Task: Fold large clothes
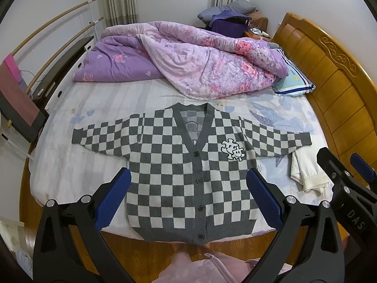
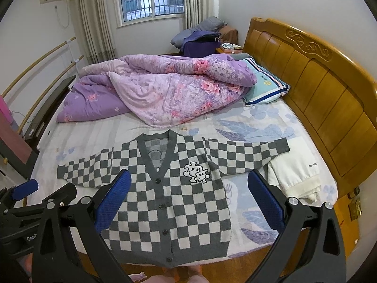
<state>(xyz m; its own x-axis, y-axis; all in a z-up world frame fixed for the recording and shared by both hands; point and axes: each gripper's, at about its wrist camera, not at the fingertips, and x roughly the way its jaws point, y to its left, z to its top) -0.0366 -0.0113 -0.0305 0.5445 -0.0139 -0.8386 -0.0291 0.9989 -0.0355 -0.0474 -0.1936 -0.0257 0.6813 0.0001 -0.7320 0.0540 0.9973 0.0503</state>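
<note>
Each gripper, left (image 1: 188, 184) and right (image 2: 189, 184), is built from black plastic arms, fitted with textured blue pads (image 1: 113, 199) and silver screws (image 1: 50, 203). White lettering is printed on the bodies. A pink zipped garment (image 1: 207, 268) is worn.

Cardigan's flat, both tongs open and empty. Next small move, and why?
Probably lower the left tongs onto the left sleeve cuff and close. The checkered cardigan lies buttoned and spread out with both sleeves out sideways, nothing folded yet, so a sleeve comes in first. The right tongs could take the other cuff, which overlaps a white garment.
</note>
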